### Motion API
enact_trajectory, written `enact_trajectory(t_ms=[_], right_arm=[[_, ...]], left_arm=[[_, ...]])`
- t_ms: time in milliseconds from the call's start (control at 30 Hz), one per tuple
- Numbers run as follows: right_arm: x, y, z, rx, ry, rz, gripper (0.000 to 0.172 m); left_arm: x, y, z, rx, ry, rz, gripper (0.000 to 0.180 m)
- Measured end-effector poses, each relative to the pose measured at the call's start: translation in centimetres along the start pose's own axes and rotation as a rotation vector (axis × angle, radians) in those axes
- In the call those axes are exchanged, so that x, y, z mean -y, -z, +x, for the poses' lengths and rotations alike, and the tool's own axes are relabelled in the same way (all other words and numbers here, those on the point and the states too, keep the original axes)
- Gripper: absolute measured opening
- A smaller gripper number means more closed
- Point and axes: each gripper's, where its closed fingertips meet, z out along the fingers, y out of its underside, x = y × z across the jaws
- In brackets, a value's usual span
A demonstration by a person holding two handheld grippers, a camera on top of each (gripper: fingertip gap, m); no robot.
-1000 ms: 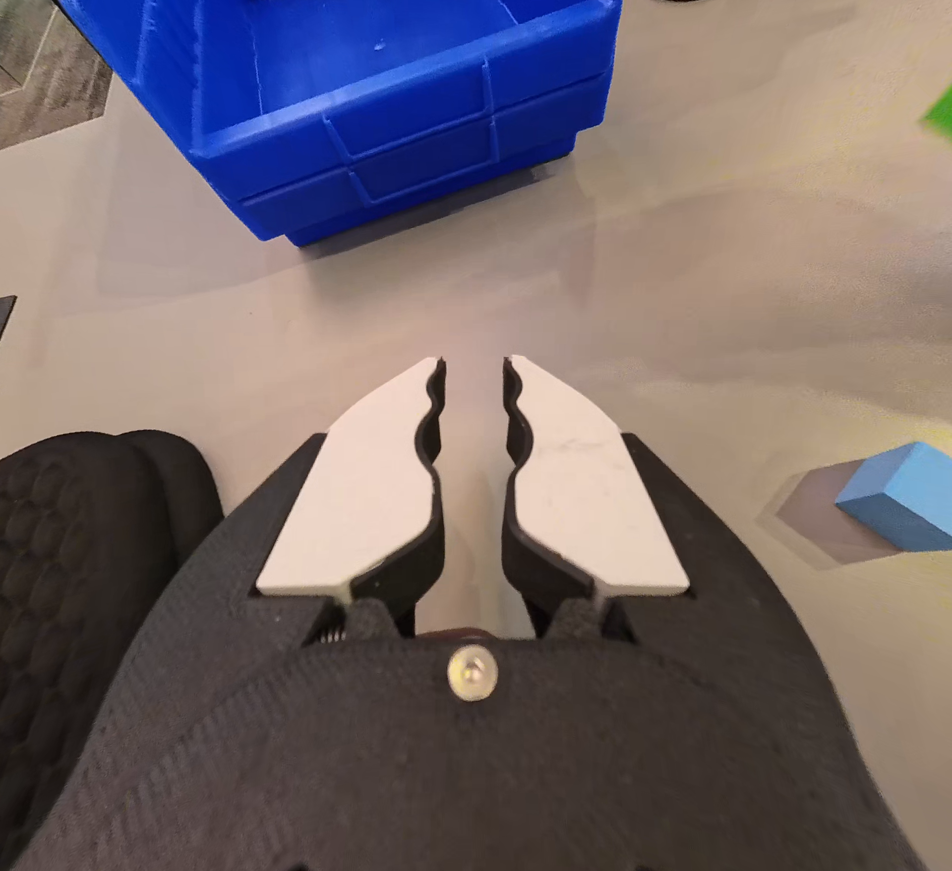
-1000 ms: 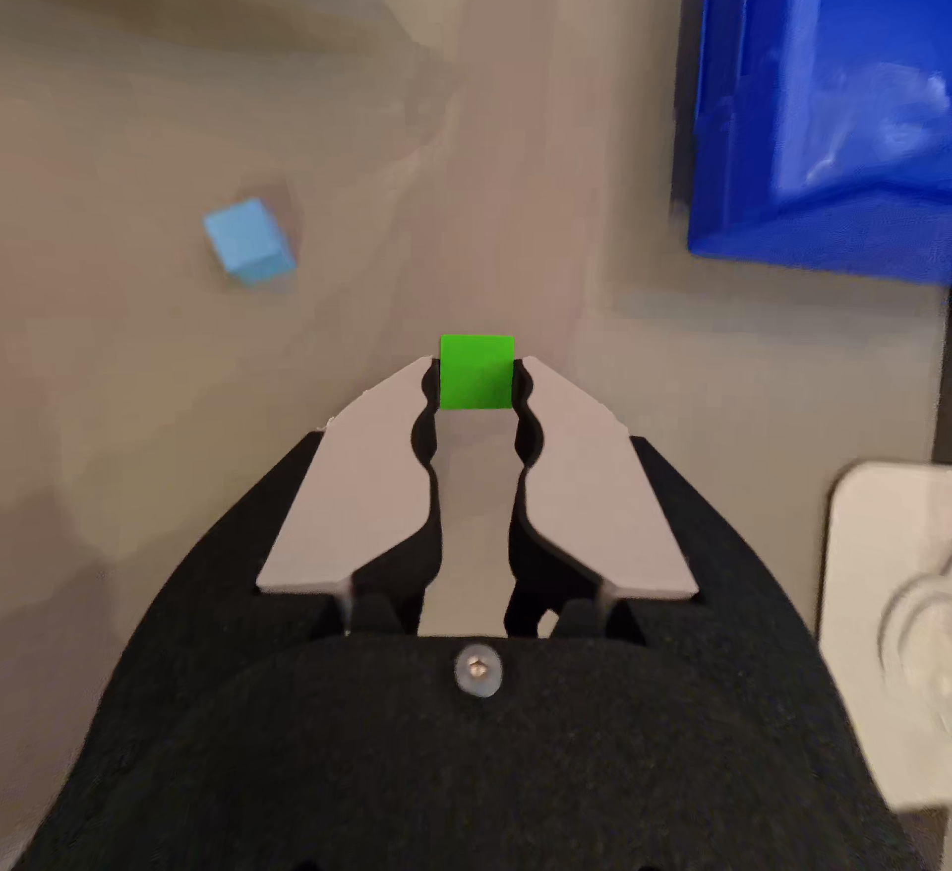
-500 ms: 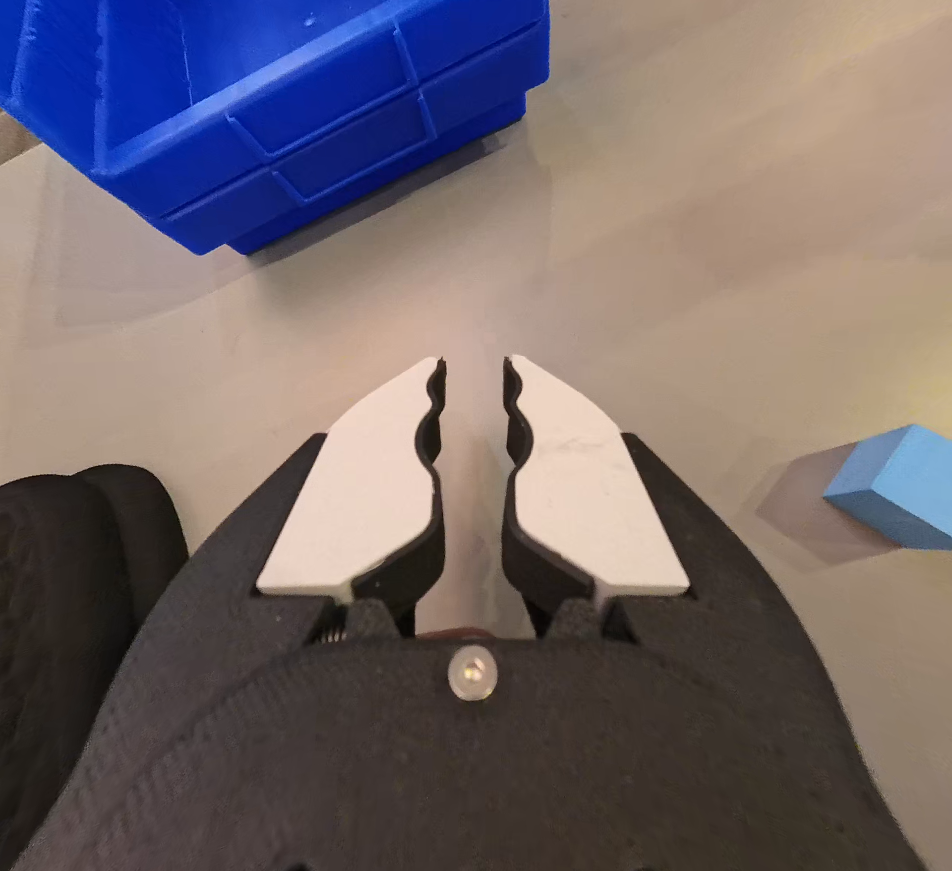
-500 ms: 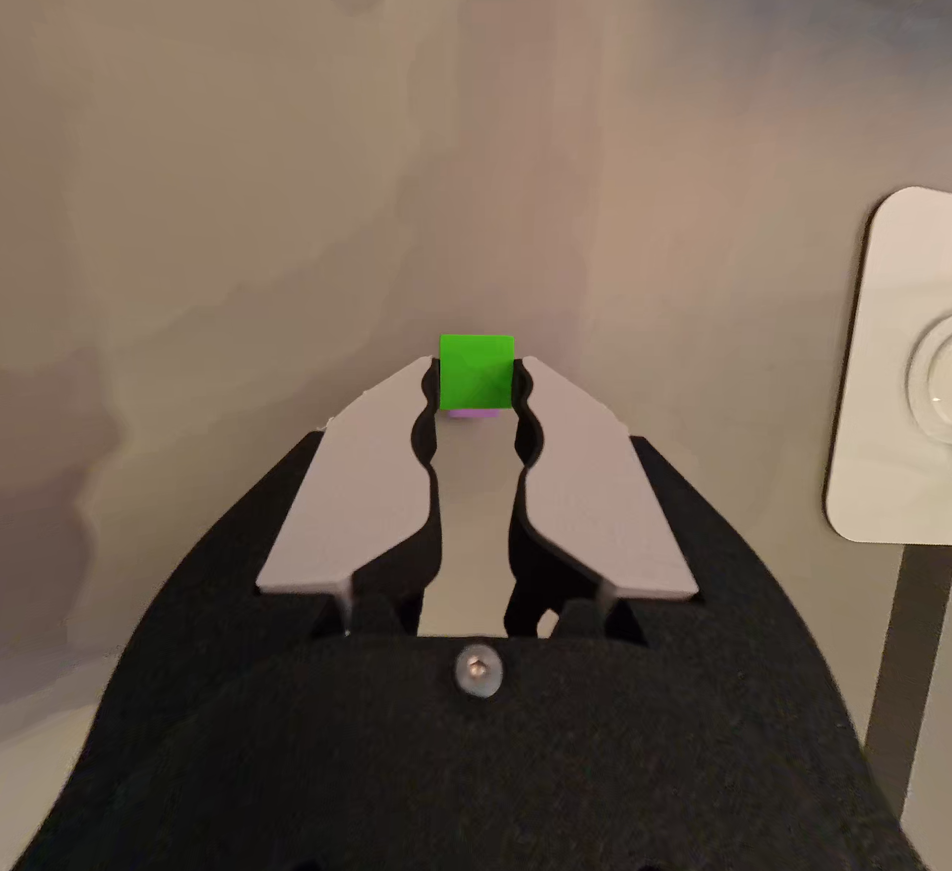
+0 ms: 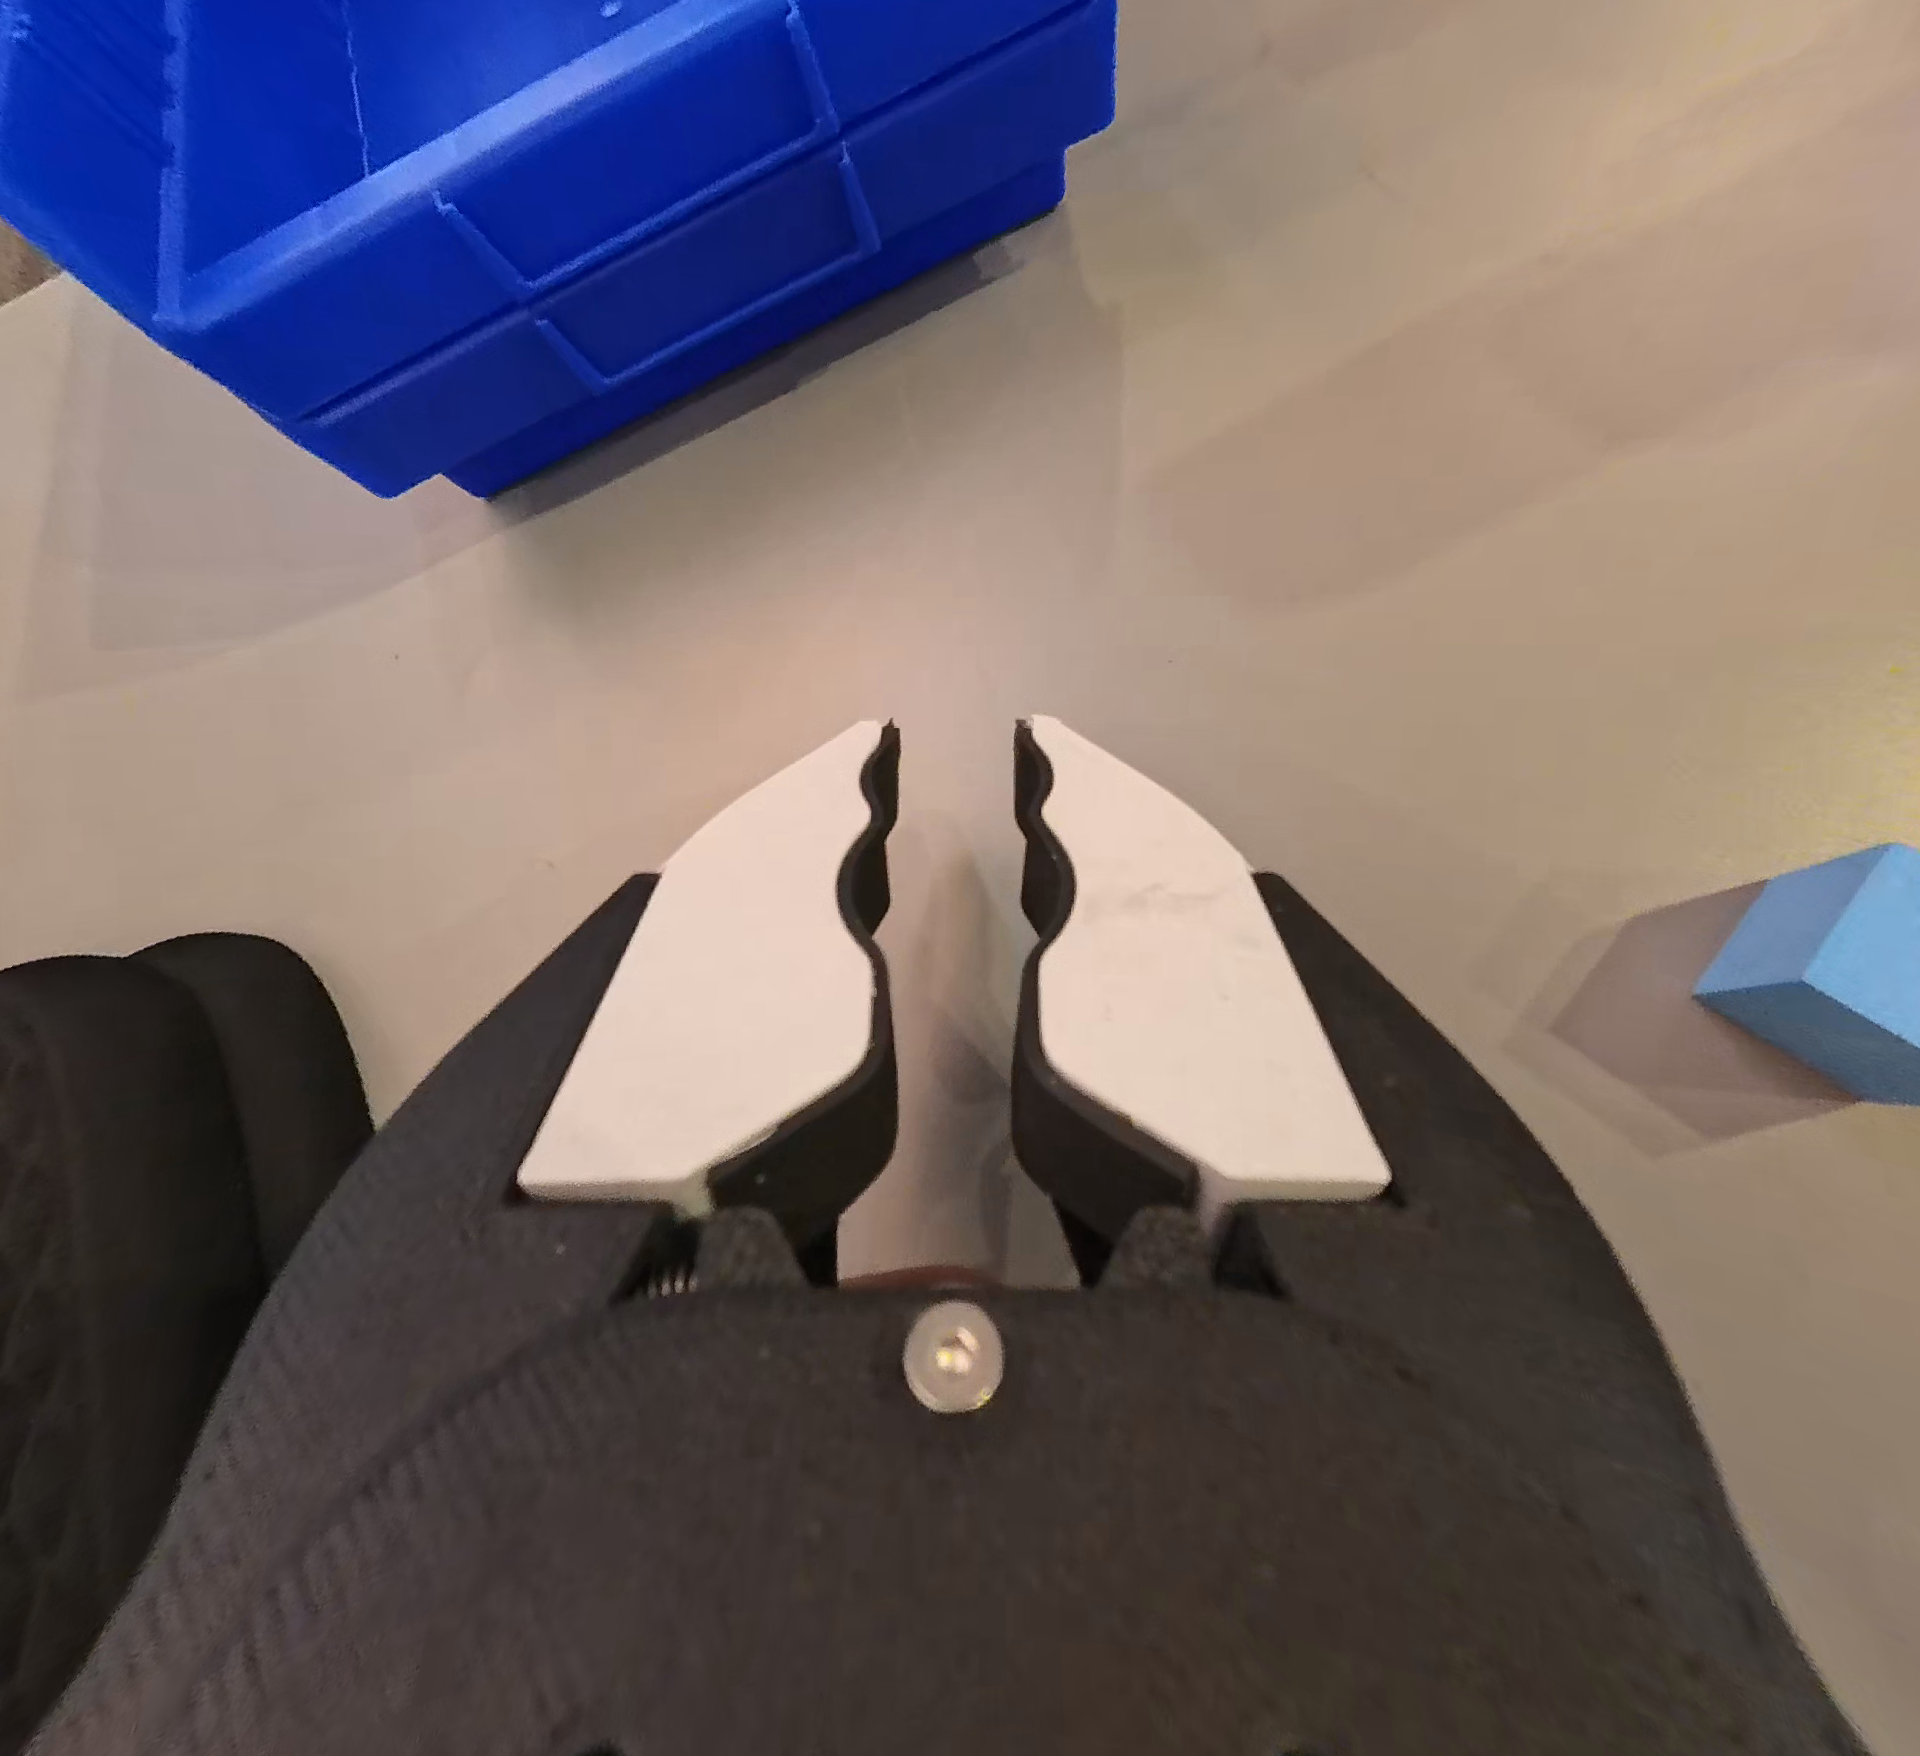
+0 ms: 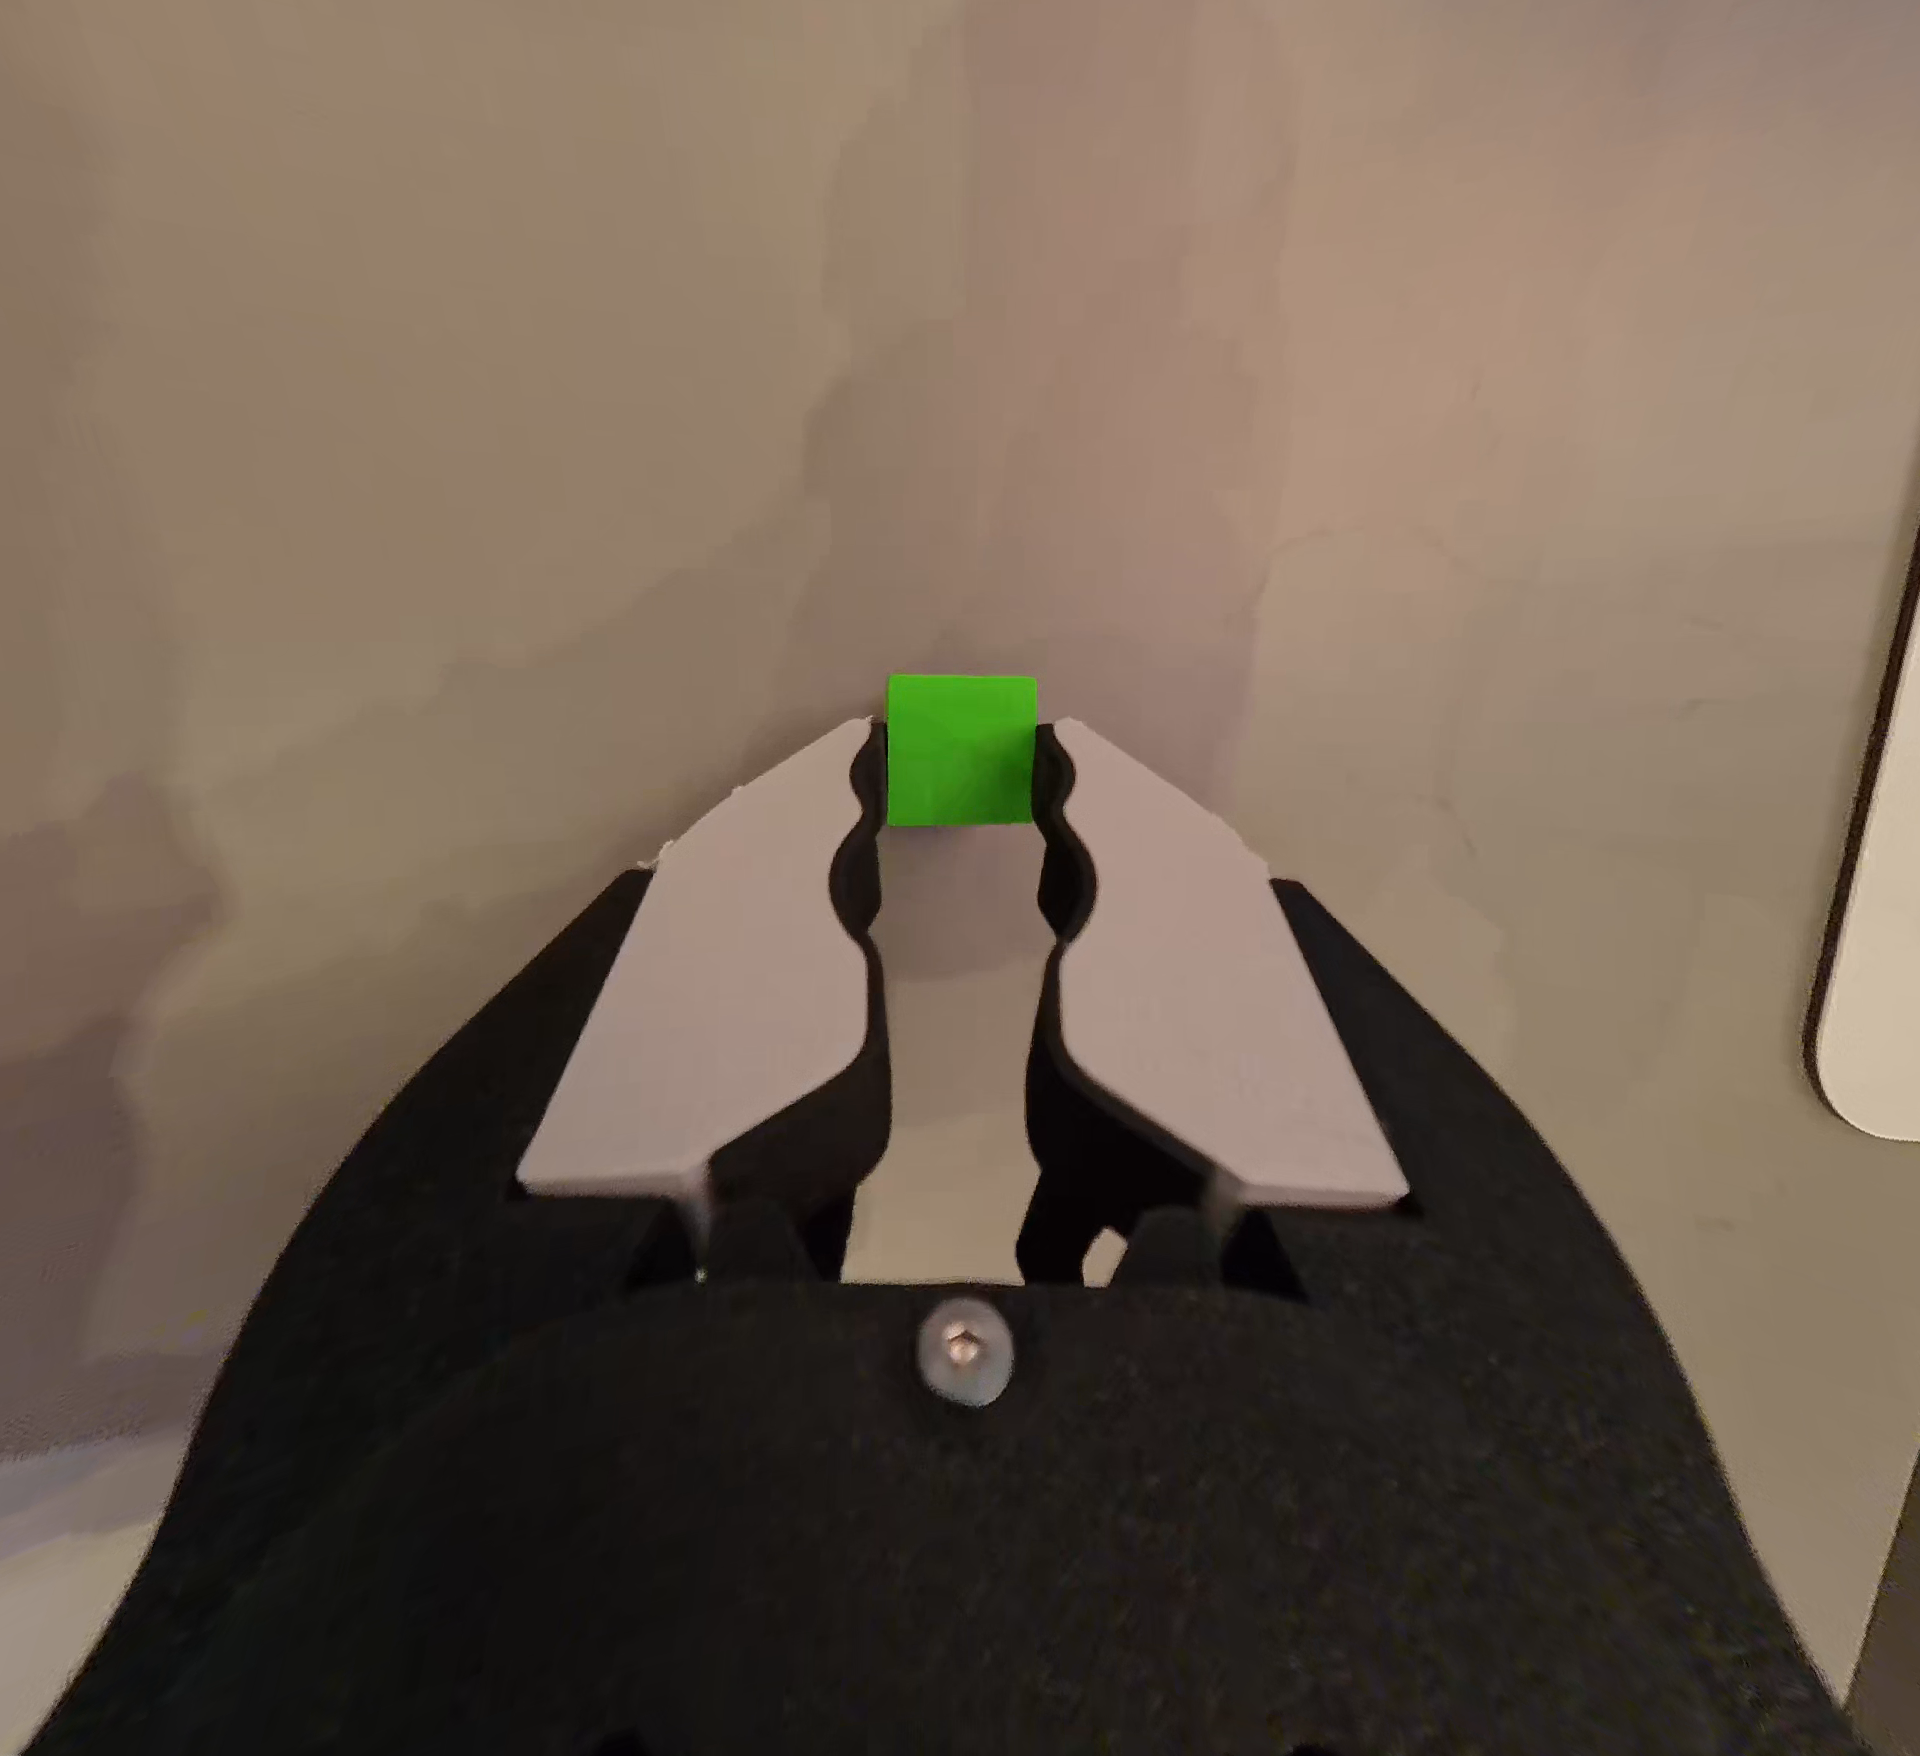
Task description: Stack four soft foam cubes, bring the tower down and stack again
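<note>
Green foam cube (image 6: 961, 750) pinched tight in the right gripper (image 6: 961, 738).

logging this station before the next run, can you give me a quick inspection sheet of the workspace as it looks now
Surface: smooth grey-beige tabletop, glossy, with soft reflections.
Job's things: bright green foam cube at the right gripper's tips; light blue foam cube lying on the table at the right edge of the left wrist view. No other cubes and no tower seen.
Clutter: deep blue plastic storage bin, open top, nothing seen inside; white rounded-corner board at the right edge.
Grippers: left gripper parted, nothing between its fingers; right gripper closed on the green cube, pads against both sides.
Cables: nothing seen.
Surroundings: black textured object at the lower left; cannot tell what it is.
</note>
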Motion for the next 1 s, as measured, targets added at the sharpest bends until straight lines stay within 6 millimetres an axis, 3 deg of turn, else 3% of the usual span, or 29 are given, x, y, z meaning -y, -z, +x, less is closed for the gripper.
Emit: enact_trajectory(t_ms=[933, 1000], right_arm=[[-0.16, -0.48, 0.1, 0.015, -0.016, -0.008, 0.026], [-0.41, -0.68, 0.15, 0.015, -0.024, -0.025, 0.037]], left_arm=[[-0.11, -0.01, -0.1, 0.0, 0.003, -0.004, 0.021], [-0.08, 0.03, -0.13, 0.0, 0.005, -0.002, 0.021]])
